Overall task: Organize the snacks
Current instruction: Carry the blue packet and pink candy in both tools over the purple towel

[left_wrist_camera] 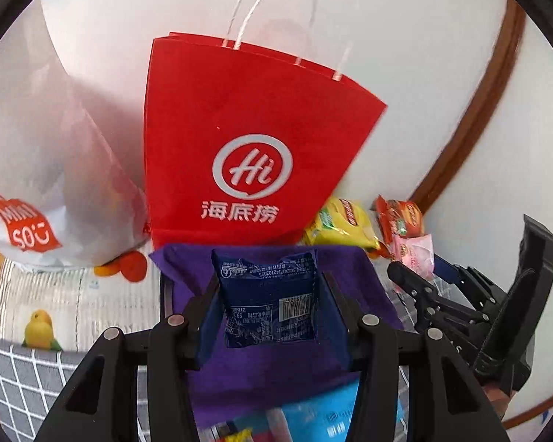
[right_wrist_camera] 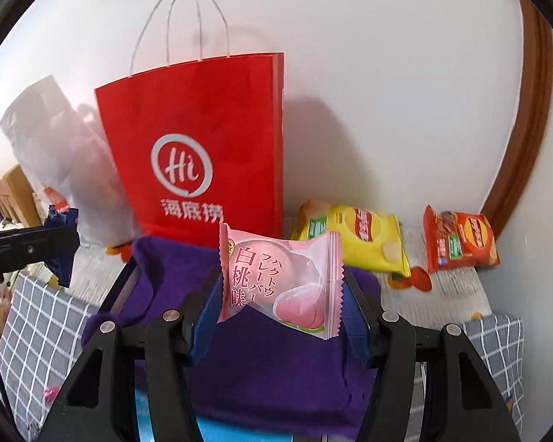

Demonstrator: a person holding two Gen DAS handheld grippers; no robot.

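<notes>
Both grippers loaded, both over the purple cloth (right_wrist_camera: 276, 368).

Left gripper (left_wrist_camera: 272, 305): fingers clamped on the blue packet (left_wrist_camera: 267, 294), barcode side facing the camera, packet held upright between the pads. Right gripper (right_wrist_camera: 280, 302): fingers clamped on the pink packet (right_wrist_camera: 280, 280), peach print, tilted a bit, gripped by its side edges. Neither packet touches the cloth as far as I can tell; both look lifted clear.

Red bag (left_wrist_camera: 247, 147) stands upright against the wall straight ahead, handles up, mouth looks nearly flat closed. White bag (left_wrist_camera: 48, 169) leans just left of it. Yellow packet (right_wrist_camera: 354, 239) and orange packet (right_wrist_camera: 459, 237) lie on the surface to the right of the red bag, near the wall. A light blue packet (left_wrist_camera: 324, 409) sits low under the left gripper, partly hidden.

Step in hand, my read: carrying the two packets toward wherever they get sorted, likely the bag area or the loose pile on the right. Target not certain.

To do it well:
- Keep squeeze steady; foil wrappers slip and crumple.
- Keep the two grippers apart; they are near each other, the right one shows at the edge of the left view.
- If dropping into the red bag, its mouth needs spreading first; it may tip.
- Lower before releasing, don't toss.
</notes>
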